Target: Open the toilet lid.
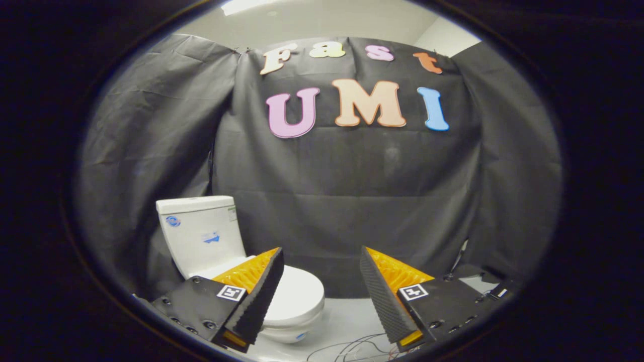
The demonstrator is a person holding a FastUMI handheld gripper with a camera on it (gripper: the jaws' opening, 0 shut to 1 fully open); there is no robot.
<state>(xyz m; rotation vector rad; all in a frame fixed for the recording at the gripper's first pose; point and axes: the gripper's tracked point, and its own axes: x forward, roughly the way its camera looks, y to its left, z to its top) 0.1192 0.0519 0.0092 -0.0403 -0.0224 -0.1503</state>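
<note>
You held the hand-held gripper spread wide and empty, well short of the toilet, likely to line up the approach. The toilet lid lay shut on the bowl, partly behind one finger and off to that side, the tank upright behind it against the black cloth wall.

Bright ceiling light glares overhead, while the dark booth cloth soaks it up; fisheye bending curves and softens the edges, centre sharp, the gripper fingers held apart
</note>
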